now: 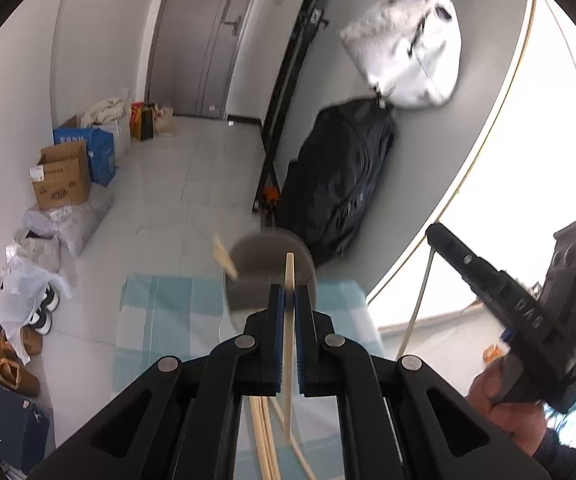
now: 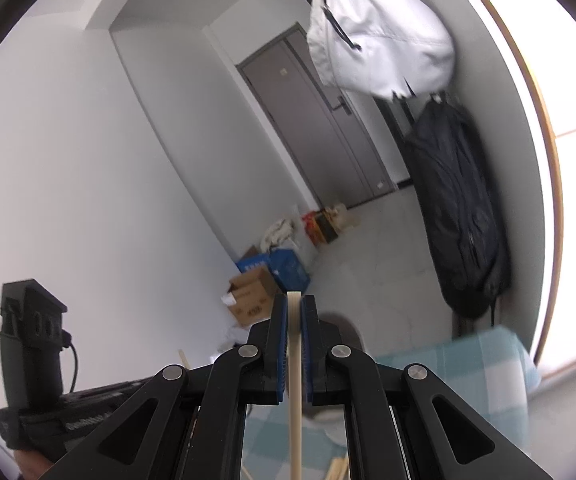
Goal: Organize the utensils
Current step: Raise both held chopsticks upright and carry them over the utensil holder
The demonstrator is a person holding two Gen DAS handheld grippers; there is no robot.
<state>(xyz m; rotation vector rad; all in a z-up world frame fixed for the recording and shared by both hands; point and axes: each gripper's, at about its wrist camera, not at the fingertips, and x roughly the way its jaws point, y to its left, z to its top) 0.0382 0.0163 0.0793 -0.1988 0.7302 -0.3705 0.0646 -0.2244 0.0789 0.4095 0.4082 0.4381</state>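
Note:
My left gripper [image 1: 289, 294] is shut on a pale wooden chopstick [image 1: 288, 344] that stands nearly upright between its blue pads. Just beyond it is a grey round holder [image 1: 263, 276] with another chopstick [image 1: 223, 258] leaning out of its left side. My right gripper [image 2: 294, 304] is shut on a second upright chopstick [image 2: 294, 360]; the grey holder [image 2: 348, 332] shows blurred behind its right finger. In the left wrist view the right gripper [image 1: 436, 236] appears at the right, held by a hand [image 1: 504, 408], its chopstick [image 1: 416, 308] hanging below. Loose chopsticks [image 1: 263, 440] lie on the cloth under my left gripper.
A light blue checked cloth [image 1: 167, 300] covers the table. Beyond it are a tiled floor, cardboard boxes [image 1: 61, 176], bags and shoes [image 1: 43, 312] along the left wall. A white bag [image 1: 408, 48] and a black coat [image 1: 340, 184] hang on the right wall.

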